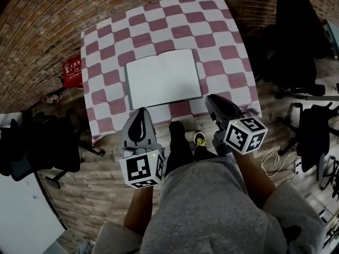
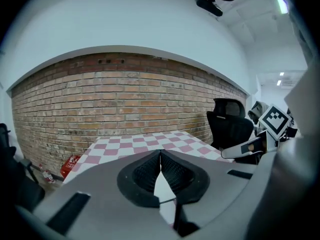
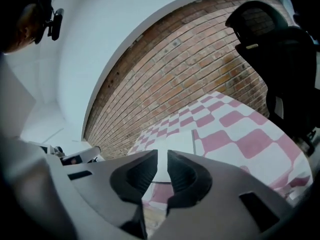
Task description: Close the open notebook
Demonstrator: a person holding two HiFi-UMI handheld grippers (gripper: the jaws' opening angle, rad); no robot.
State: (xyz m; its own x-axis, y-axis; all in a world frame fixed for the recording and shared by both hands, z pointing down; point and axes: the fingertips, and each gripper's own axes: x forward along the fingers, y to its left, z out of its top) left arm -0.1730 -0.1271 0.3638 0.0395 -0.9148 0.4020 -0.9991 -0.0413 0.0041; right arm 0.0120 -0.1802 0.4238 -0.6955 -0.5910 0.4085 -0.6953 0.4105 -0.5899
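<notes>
The open notebook, its white pages blank, lies flat in the middle of the red-and-white checked table. Both grippers hover off the table's near edge, short of the notebook. My left gripper points at the notebook's near left corner, and its fingertips meet with nothing in them. My right gripper sits off the near right corner. A narrow gap shows between its jaws, with nothing inside it. The notebook is visible beyond those jaws.
A brick wall rises behind the table. Black office chairs stand at the right and another chair at the left. A red box lies on the floor left of the table. The person's legs and shoes are below.
</notes>
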